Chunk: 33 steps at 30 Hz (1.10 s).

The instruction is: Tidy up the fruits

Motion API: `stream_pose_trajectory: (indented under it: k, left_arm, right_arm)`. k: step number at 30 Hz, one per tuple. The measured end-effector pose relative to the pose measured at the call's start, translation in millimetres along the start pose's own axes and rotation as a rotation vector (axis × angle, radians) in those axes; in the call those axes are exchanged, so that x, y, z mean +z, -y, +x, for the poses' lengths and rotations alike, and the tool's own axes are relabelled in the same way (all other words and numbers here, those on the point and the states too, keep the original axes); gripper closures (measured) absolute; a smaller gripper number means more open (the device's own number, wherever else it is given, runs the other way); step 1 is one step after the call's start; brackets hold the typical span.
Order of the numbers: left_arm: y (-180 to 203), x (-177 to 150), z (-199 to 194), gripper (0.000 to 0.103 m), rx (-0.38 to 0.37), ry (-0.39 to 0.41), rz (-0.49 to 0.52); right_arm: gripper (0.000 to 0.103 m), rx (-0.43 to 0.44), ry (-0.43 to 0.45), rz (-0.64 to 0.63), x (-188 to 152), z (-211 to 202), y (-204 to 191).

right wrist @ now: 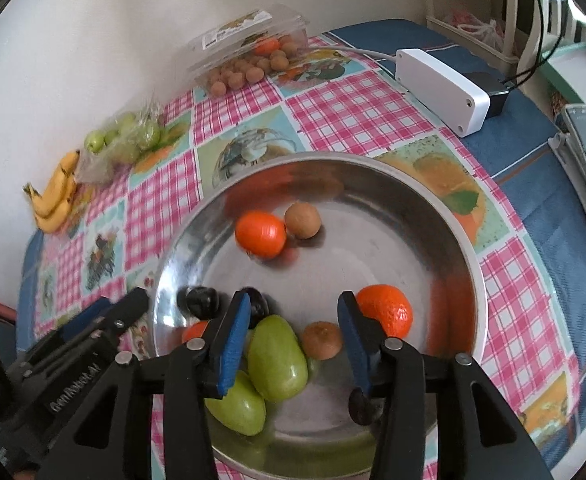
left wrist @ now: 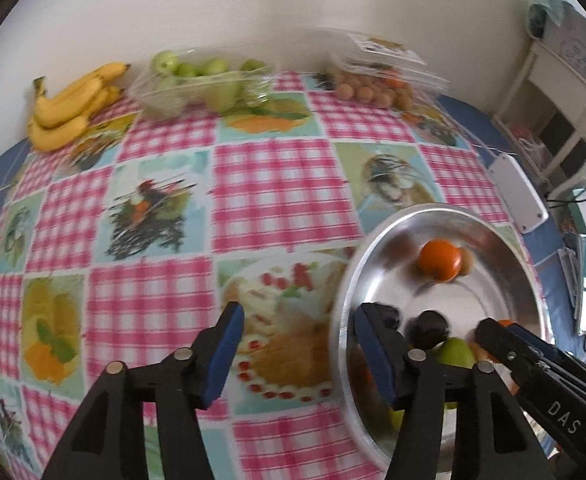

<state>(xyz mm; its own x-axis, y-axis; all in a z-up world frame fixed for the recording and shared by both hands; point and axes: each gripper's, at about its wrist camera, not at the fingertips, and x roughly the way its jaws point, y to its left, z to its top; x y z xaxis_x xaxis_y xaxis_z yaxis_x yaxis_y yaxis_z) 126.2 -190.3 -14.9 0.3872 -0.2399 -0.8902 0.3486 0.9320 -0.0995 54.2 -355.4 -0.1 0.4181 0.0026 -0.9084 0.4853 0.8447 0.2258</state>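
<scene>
A steel bowl (right wrist: pixel 469 248) (left wrist: pixel 343 280) holds mixed fruit: two mandarins (right wrist: pixel 261 234) (right wrist: pixel 385 310), two green fruits (right wrist: pixel 277 360), dark plums (right wrist: pixel 199 302) and small brown fruits (right wrist: pixel 301 220). My right gripper (right wrist: pixel 293 332) hangs open over the bowl's near side. A green fruit and a brown fruit (right wrist: pixel 323 340) lie below the gap, and neither pad presses on them. My left gripper (left wrist: pixel 299 344) is open and holds nothing. It straddles the bowl's left rim, with one finger over the tablecloth and one over the bowl. It also shows at the lower left in the right wrist view (right wrist: pixel 105 320).
Against the back wall lie bananas (left wrist: pixel 69 108) (right wrist: pixel 55 200), a clear tray of green fruits (left wrist: pixel 201 80) (right wrist: pixel 129 136) and an open clear box of small brown fruits (left wrist: pixel 373 88) (right wrist: pixel 249 68). A white box (right wrist: pixel 441 88) with a cable sits right of the bowl.
</scene>
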Motion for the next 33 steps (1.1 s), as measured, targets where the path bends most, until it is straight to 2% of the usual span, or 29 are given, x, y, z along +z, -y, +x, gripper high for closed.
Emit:
stream_pose_trajectory:
  k: [6, 10, 12, 17, 20, 22, 24, 26, 33]
  left_arm:
    - [-21.6, -5.2, 0.0, 0.02, 0.054, -0.024, -0.049]
    - [-29.0, -8.3, 5.2, 0.012, 0.076, -0.045, -0.071]
    - [-31.4, -9.4, 6.5, 0.003, 0.091, -0.051, -0.076]
    - [-32.5, -9.2, 3.7, 0.0, 0.114, -0.028, -0.066]
    - [-34.3, -10.1, 3.2, 0.0, 0.127, -0.024, -0.064]
    - [-35.4, -10.7, 3.2, 0.0, 0.138, -0.025, -0.064]
    - [-37.7, -12.0, 2.8, 0.0, 0.142, -0.027, -0.067]
    - [-39.4, -12.9, 2.6, 0.0, 0.143, -0.03, -0.07]
    - [-38.2, -15.0, -7.0, 0.0, 0.156, -0.007, -0.051]
  right_arm:
    - [0.055, -0.04, -0.016, -0.04, -4.3, 0.2, -8.4]
    - [0.043, -0.053, -0.021, -0.059, -4.8, 1.4, -11.9]
    - [0.037, -0.058, -0.02, -0.067, -4.6, 1.8, -12.4]
    - [0.032, -0.077, -0.025, -0.087, -5.1, 4.8, -13.9]
    - [0.02, -0.08, -0.026, -0.102, -6.1, 5.4, -16.6]
    - [0.018, -0.083, -0.025, -0.114, -7.2, 4.9, -19.1]
    - [0.011, -0.081, -0.023, -0.121, -8.2, 4.5, -20.6]
    - [0.001, -0.081, -0.025, -0.126, -9.4, 4.8, -21.8]
    - [0.001, -0.109, -0.04, -0.136, -11.2, 2.1, -23.8]
